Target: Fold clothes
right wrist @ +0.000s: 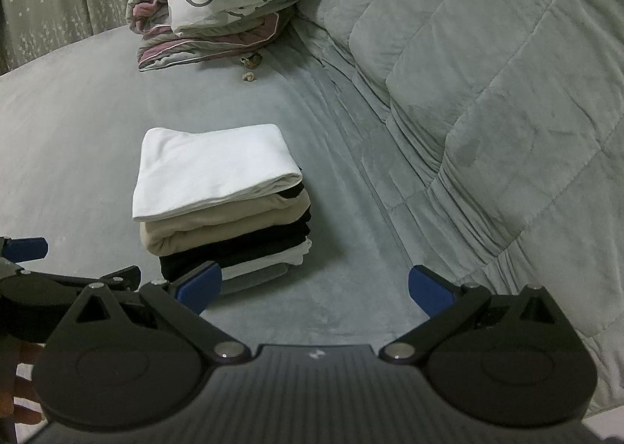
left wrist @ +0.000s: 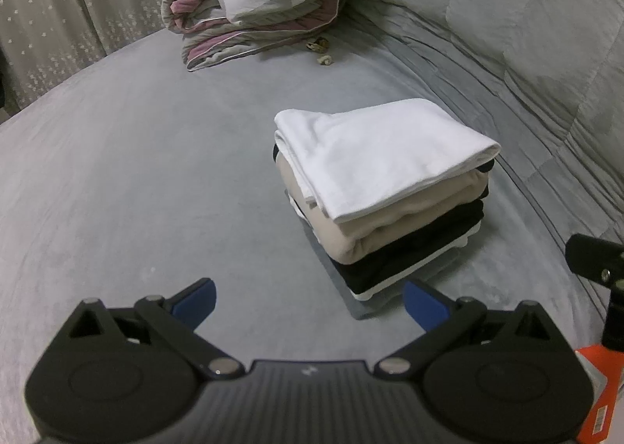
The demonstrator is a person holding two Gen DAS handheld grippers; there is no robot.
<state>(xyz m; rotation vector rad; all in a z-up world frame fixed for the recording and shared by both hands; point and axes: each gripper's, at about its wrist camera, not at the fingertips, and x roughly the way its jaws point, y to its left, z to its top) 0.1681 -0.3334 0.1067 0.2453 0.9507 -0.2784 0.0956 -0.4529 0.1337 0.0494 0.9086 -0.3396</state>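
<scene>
Folded clothes stack (left wrist: 386,202): white cotton piece on top, beige knit below it, then black, white and grey layers, resting on the grey plush bed sheet (left wrist: 136,171), at about 1 o'clock from the left gripper (left wrist: 310,301) and 11 o'clock from the right gripper (right wrist: 315,288). Left gripper: black frame, blue-padded fingers spread apart, grasping nothing, apart from the stack. Right gripper: same build, jaws released and empty, left pad overlapping the stack's lower edge in view; contact cannot be told. Folded grey-and-mauve quilt with white printed pillow (right wrist: 230,3): 12 o'clock, far end. Grey quilted duvet (right wrist: 487,93): 2 o'clock, bunched along the bed.
</scene>
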